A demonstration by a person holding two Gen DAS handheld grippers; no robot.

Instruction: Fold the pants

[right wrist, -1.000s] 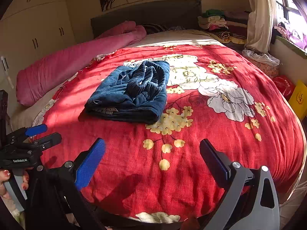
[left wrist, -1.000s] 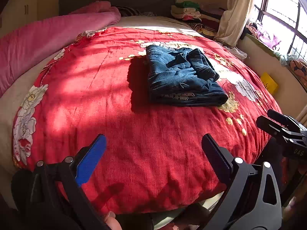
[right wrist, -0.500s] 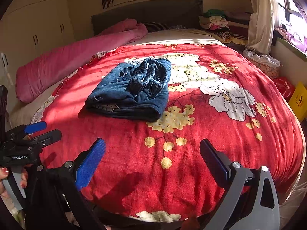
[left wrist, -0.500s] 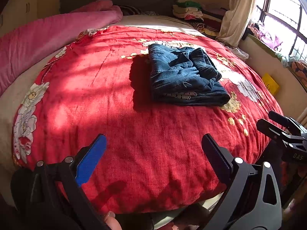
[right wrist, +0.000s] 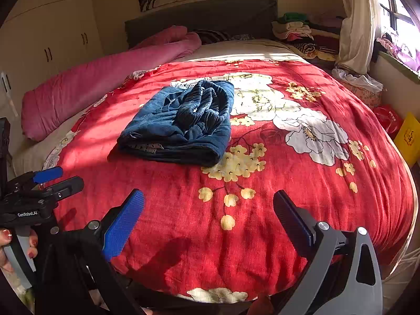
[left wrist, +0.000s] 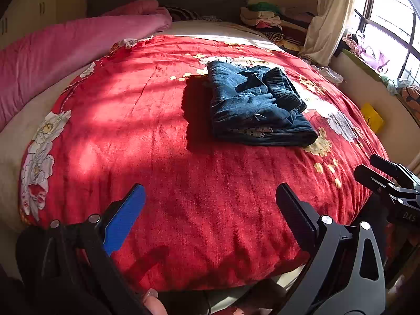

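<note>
Dark blue pants (left wrist: pixel 254 105) lie folded in a compact stack on the red floral blanket (left wrist: pixel 147 136), with the ribbed waistband on top; they also show in the right wrist view (right wrist: pixel 181 123). My left gripper (left wrist: pixel 210 204) is open and empty, held over the near edge of the bed, well short of the pants. My right gripper (right wrist: pixel 207 210) is open and empty, also near the bed's front edge. Each gripper shows at the side of the other's view: the right one (left wrist: pixel 388 181) and the left one (right wrist: pixel 50 181).
A rolled pink quilt (right wrist: pixel 105 78) lies along the bed's left side. Stacked clothes (right wrist: pixel 296 30) sit by the dark headboard (right wrist: pixel 204 15). A curtain (right wrist: pixel 354 26) and window stand at the right, a yellow bag (right wrist: pixel 408 136) on the floor, wardrobes (right wrist: pixel 47 34) at left.
Both grippers have drifted back slightly from the pants and stay open. The folded pants have not moved.
</note>
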